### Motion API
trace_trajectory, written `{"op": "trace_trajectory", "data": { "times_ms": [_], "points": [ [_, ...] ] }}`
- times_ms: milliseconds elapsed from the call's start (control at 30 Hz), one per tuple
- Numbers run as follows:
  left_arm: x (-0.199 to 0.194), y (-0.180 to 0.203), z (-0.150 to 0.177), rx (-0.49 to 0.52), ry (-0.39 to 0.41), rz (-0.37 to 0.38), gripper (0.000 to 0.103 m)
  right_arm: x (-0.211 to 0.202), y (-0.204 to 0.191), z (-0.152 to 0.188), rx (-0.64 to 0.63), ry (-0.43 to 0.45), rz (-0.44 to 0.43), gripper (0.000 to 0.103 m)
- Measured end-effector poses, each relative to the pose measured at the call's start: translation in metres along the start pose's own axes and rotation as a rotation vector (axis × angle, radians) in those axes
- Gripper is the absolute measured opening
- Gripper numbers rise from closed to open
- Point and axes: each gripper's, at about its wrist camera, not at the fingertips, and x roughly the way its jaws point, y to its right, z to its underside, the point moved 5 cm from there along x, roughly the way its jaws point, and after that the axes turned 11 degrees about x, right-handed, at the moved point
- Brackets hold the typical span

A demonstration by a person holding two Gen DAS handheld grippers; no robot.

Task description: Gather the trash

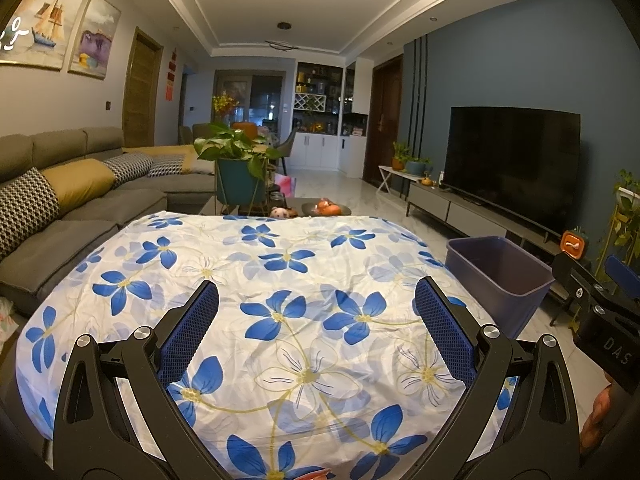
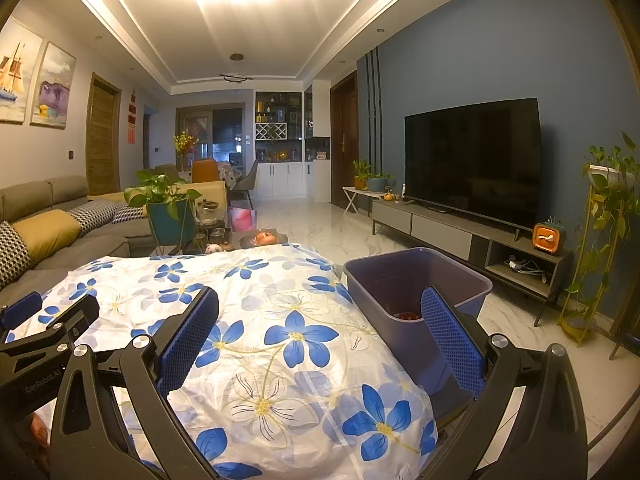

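Observation:
A purple plastic bin (image 2: pixel 416 280) stands on the floor at the right edge of a table covered with a white cloth with blue flowers (image 2: pixel 288 332). Something red (image 2: pixel 406 315) lies at the bin's bottom. The bin also shows in the left wrist view (image 1: pixel 498 276). My left gripper (image 1: pixel 316 332) is open and empty above the cloth (image 1: pixel 280 320). My right gripper (image 2: pixel 320 344) is open and empty above the cloth's right edge, its right finger in front of the bin. No loose trash shows on the cloth.
A grey sofa (image 1: pixel 60 208) runs along the left. A potted plant (image 1: pixel 240 168) and a bowl of fruit (image 1: pixel 326 209) stand beyond the table. A TV (image 2: pixel 472 160) on a low cabinet (image 2: pixel 460 236) lines the right wall, with a plant stand (image 2: pixel 600 240) at far right.

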Motion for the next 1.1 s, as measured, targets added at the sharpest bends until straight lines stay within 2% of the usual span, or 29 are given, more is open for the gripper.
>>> {"op": "trace_trajectory", "data": {
  "times_ms": [533,800,1100],
  "points": [
    [-0.0014,0.0047,0.001,0.013,0.0,0.016,0.097,-0.0006,0.0017,0.0008,0.003,-0.002,0.0,0.098],
    [0.0014,0.0057,0.0037,0.029,-0.011,0.014,0.077,-0.0005,0.0022,0.0008,0.004,-0.002,0.001,0.098],
    [0.0009,0.0047,0.0052,0.025,-0.009,0.024,0.076,-0.0014,0.0027,0.0017,0.003,-0.003,0.003,0.098]
  ]
}}
